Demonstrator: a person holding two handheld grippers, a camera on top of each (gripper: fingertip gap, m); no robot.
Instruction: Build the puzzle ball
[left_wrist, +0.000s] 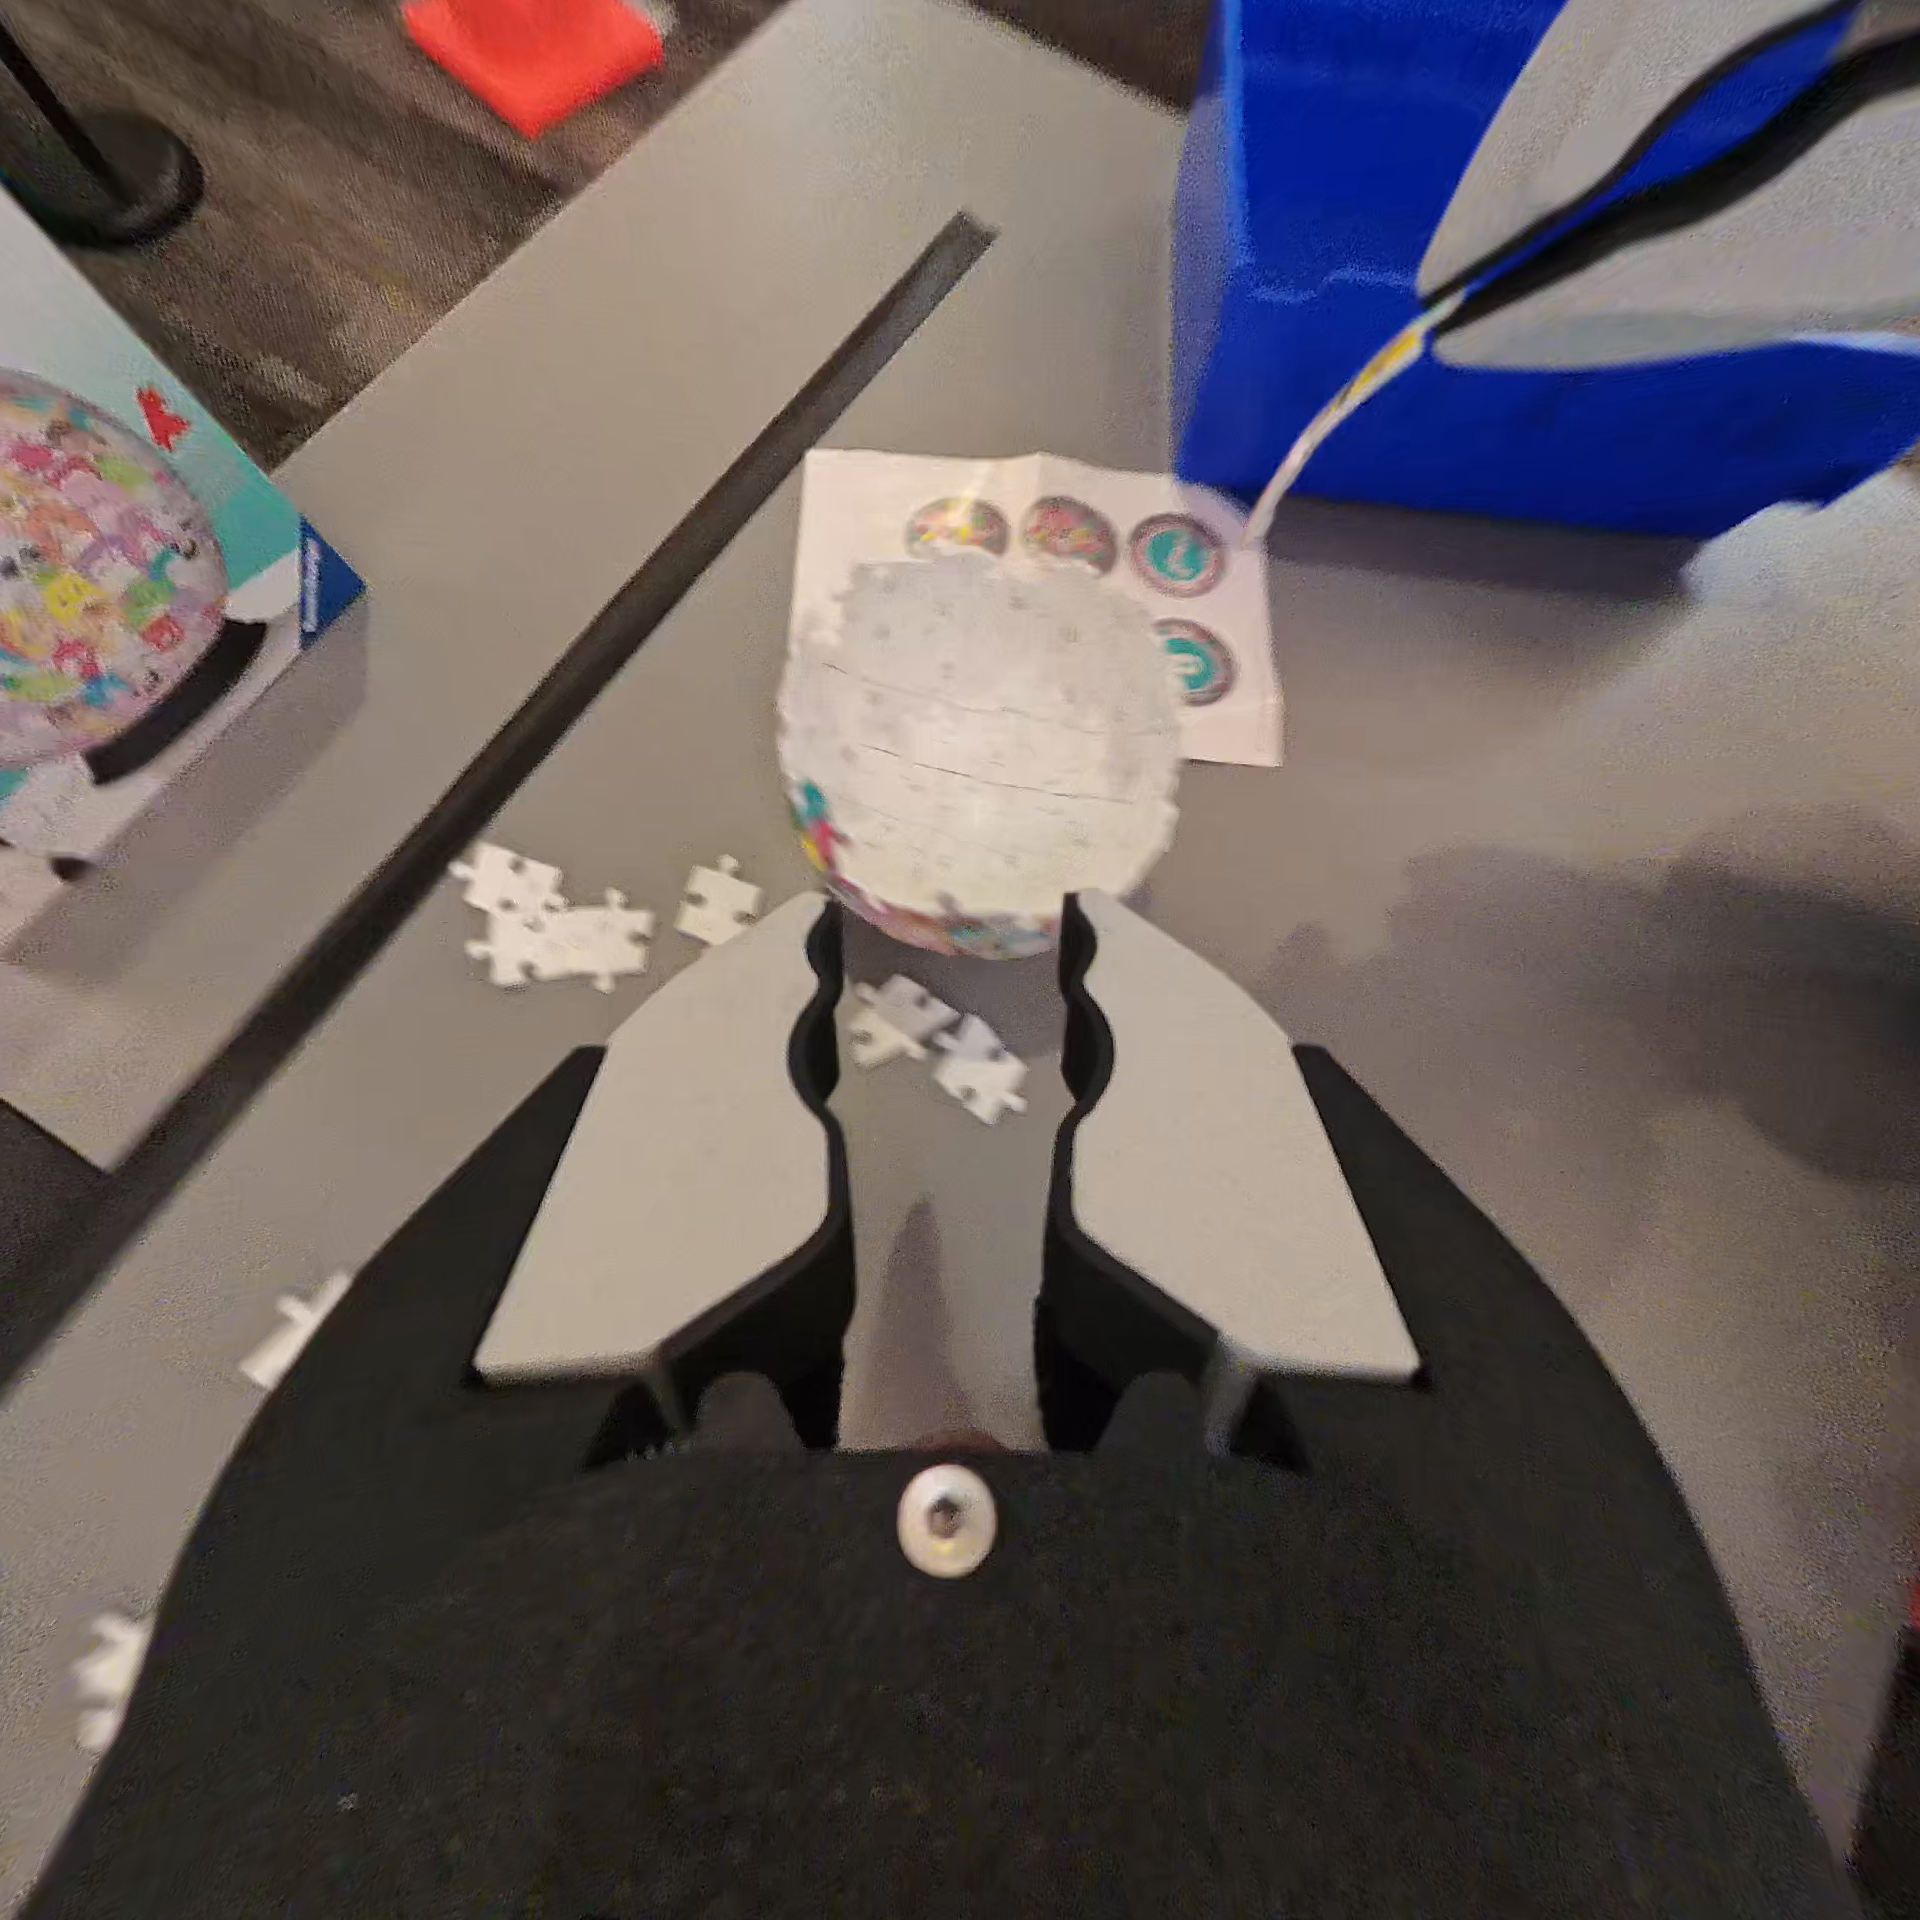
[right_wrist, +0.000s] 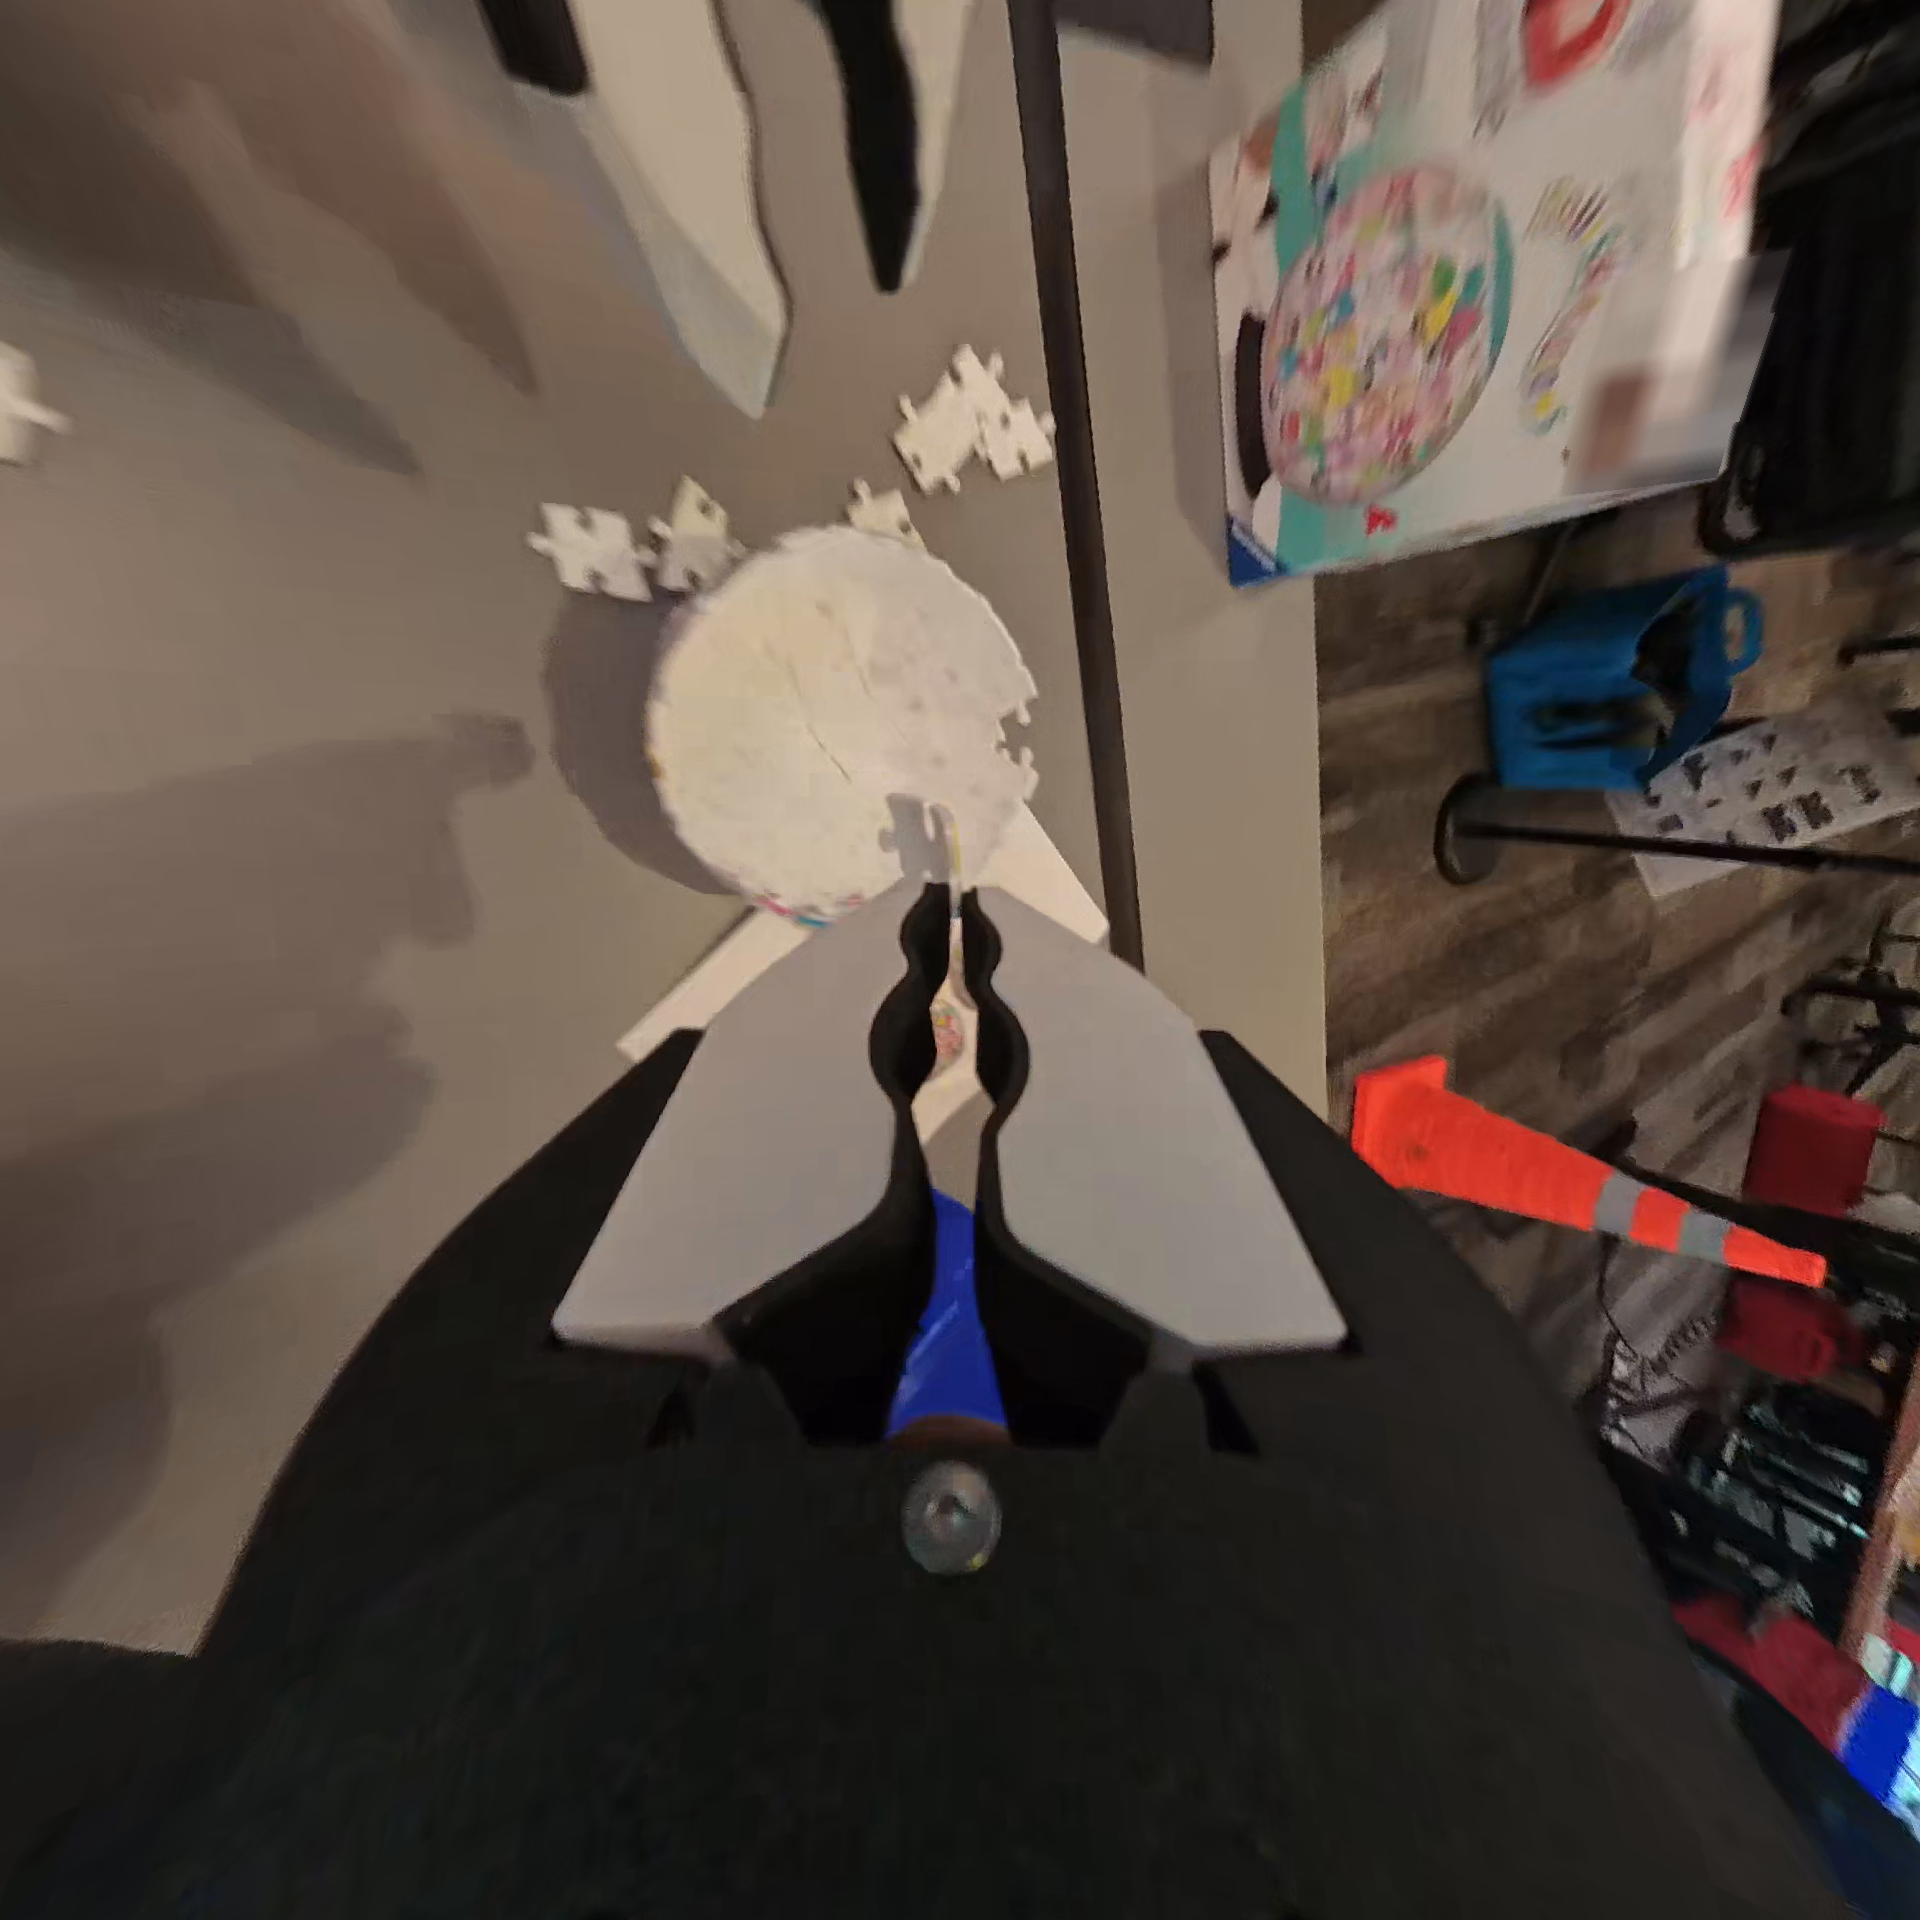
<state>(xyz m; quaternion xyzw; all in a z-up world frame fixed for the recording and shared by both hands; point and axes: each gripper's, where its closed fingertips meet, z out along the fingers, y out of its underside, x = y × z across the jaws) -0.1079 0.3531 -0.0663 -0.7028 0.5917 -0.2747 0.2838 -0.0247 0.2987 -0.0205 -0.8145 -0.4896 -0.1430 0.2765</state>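
**Half-built shell, one piece going in**

Puzzle ball (left_wrist: 977, 748) sits on worktop (left_wrist: 1455, 1039), just beyond left gripper (left_wrist: 948, 925), whose jaws stand moderately open, empty. Judged light, hollow, fragile; best steadied low by its rim. Right gripper (right_wrist: 948, 902), jaws narrow, pinches puzzle piece (right_wrist: 925, 836) over ball's near edge.

You work over a grey table (left_wrist: 1455, 790) split by a dark seam (left_wrist: 665, 623); wood-look floor (right_wrist: 1455, 935) lies at three o'clock — an orange cone (right_wrist: 1558, 1184) rests there.
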